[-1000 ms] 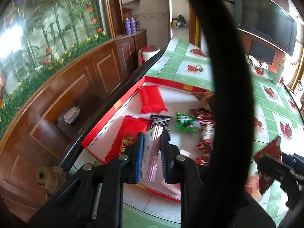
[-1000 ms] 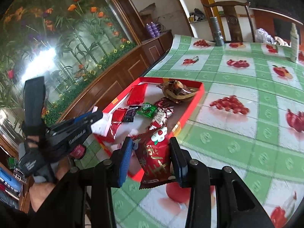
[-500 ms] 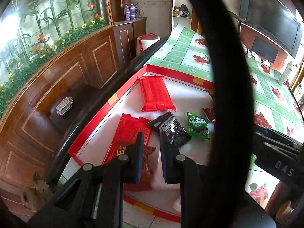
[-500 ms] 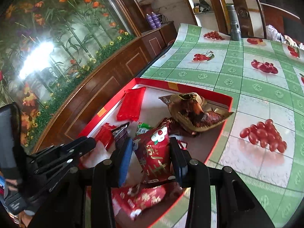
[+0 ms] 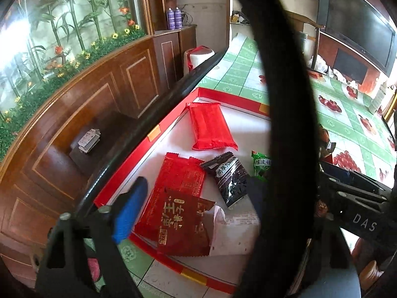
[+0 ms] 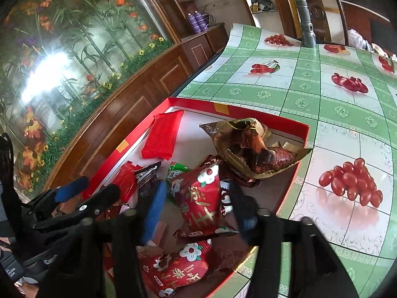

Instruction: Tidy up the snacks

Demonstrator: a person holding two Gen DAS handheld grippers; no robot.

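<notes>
Below both claws, left [image 5: 198,213] and right [image 6: 196,203], just spread apart and empty, snack packets [image 6: 198,198] already lie in the red tray [image 6: 304,130], still unsorted.

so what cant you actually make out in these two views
- Left wrist view: the left gripper shows one blue pad; a thick black cable hides its other finger and the right side of the red tray.
- Right wrist view: the right gripper covers the tray's near end; whether the red flower packet touches its pads is unclear.
</notes>
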